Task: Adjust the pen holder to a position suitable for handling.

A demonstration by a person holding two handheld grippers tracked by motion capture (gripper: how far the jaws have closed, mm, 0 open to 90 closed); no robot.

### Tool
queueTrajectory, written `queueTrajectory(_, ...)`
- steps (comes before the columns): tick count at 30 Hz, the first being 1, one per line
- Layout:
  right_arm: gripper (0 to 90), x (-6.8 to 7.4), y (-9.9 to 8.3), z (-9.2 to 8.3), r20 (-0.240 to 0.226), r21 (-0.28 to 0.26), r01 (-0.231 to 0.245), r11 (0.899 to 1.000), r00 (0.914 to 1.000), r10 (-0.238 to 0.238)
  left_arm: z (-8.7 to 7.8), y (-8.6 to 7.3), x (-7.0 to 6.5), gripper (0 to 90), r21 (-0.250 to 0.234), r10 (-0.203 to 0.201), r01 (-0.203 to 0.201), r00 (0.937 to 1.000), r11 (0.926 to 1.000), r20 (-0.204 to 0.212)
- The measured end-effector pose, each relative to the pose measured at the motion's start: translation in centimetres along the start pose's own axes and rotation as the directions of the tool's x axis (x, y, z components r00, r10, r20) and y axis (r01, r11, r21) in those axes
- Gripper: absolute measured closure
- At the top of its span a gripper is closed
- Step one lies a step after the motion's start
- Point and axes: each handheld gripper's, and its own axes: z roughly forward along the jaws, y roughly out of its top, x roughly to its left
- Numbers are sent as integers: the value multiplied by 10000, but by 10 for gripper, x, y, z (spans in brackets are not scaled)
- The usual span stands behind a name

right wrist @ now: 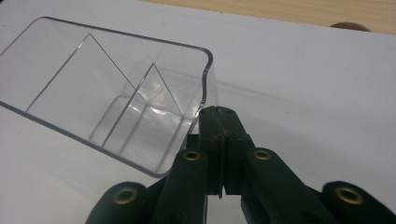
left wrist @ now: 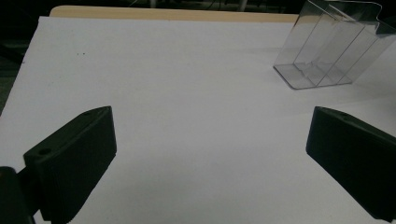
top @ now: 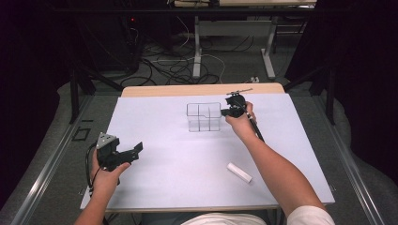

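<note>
A clear plastic container (top: 203, 117) with inner dividers stands on the white table cover, a little behind the middle. In the left gripper view the container (left wrist: 327, 46) is far off at the upper right. My right gripper (top: 226, 112) is shut, and its tips rest against the container's right side. In the right gripper view the closed jaws (right wrist: 220, 114) meet just at the container's (right wrist: 116, 93) near corner; nothing visible sits between them. My left gripper (top: 133, 152) hovers low at the front left, open and empty, its jaws wide apart over bare cover (left wrist: 210, 154).
A small white cylinder (top: 239, 172) lies on the cover at the front right, near the right forearm. The white cover (top: 178, 154) spans most of the wooden table (top: 202, 89). Cables and table legs are on the floor behind.
</note>
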Motion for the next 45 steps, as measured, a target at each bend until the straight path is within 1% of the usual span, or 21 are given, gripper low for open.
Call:
queueTrajectory(2, 899, -1, 0, 1, -48, 35, -28, 10000, 10000, 28, 0, 0, 0, 18, 4, -23, 23, 10000, 10000, 3)
queueTrajectory(3, 900, 0, 0, 2, 58, -27, 52, 10000, 10000, -52, 0, 0, 0, 18, 7, -12, 12, 10000, 10000, 3)
queueTrajectory(4, 898, -1, 0, 2, 36, -46, 179, 9998, 9998, -179, 0, 0, 0, 18, 6, 1, -1, 10000, 10000, -2)
queueTrajectory(8, 875, 1, 0, 2, 214, 21, 248, 9997, 9995, -248, 0, 0, 0, 18, -31, -11, 11, 10000, 10000, 9)
queueTrajectory(9, 854, 0, 1, 0, 178, -10, 287, 9996, 9994, -287, 0, 0, 0, 18, -19, -14, 14, 10000, 10000, 3)
queueTrajectory(12, 843, -2, 2, -5, 187, -89, 394, 9992, 9991, -392, -1, -1, 1, 18, 7, -15, 15, 10000, 10000, -20)
queueTrajectory(16, 799, -6, 4, -11, 136, -136, 333, 9994, 9994, -332, -1, -1, 2, 18, -14, -39, 39, 10000, 10000, -36)
queueTrajectory(19, 752, -7, 6, -18, 111, -538, 543, 9971, 9985, -538, -1, -1, 2, 18, -10, 27, -27, 10000, 10000, -52)
queueTrajectory(24, 678, -5, 7, -29, 23, -712, 1117, 9912, 9937, -1118, -1, 0, 1, 18, 2, 13, -13, 10000, 10000, -60)
queueTrajectory(25, 678, -5, 7, -29, 23, -712, 1117, 9912, 9937, -1118, 0, 0, 0, 18, -7, 4, -5, 10000, 10000, -33)
queueTrajectory(30, 621, -2, 4, -41, -379, -791, 1567, 9845, 9864, -1600, 1, 0, -1, 18, 82, 119, -119, 9999, 9999, 14)
queueTrajectory(31, 611, -1, 2, -44, -432, -785, 1678, 9827, 9842, -1715, 1, 0, -1, 18, 103, 116, -116, 9999, 9999, 22)
queueTrajectory(32, 589, 0, -1, -48, -695, -750, 1879, 9793, 9787, -1931, 1, 0, -1, 18, 85, 115, -115, 9999, 9999, 18)
queueTrajectory(34, 577, 1, -3, -50, -739, -784, 1886, 9789, 9782, -1943, 2, 0, -1, 18, 51, 64, -64, 10000, 10000, 14)
queueTrajectory(35, 561, 2, -8, -55, -813, -1015, 1943, 9757, 9759, -2027, 2, 0, -1, 18, 51, 77, -77, 10000, 10000, 13)
queueTrajectory(37, 533, 3, -11, -60, -939, -1120, 2032, 9727, 9723, -2139, 2, 0, -1, 18, 61, 90, -90, 10000, 9999, 18)
queueTrajectory(39, 518, 4, -13, -62, -987, -1080, 1983, 9742, 9729, -2090, 3, 0, -2, 18, 40, 140, -140, 9999, 9999, 19)
queueTrajectory(40, 506, 4, -14, -64, -1026, -1068, 2050, 9729, 9710, -2159, 2, 0, -2, 18, 104, 117, -117, 9999, 9999, 25)
queueTrajectory(41, 471, 5, -17, -68, -999, -1104, 2057, 9724, 9711, -2167, 2, 0, -2, 18, 104, 124, -124, 9999, 9999, 16)
queueTrajectory(44, 436, 6, -20, -71, -1096, -998, 2059, 9735, 9701, -2164, 2, 0, -2, 19, 132, 174, -174, 9998, 9998, 0)
queueTrajectory(45, 425, 6, -22, -72, -1213, -866, 2035, 9752, 9695, -2131, 3, 0, -3, 19, 110, 135, -135, 9999, 9998, 1)
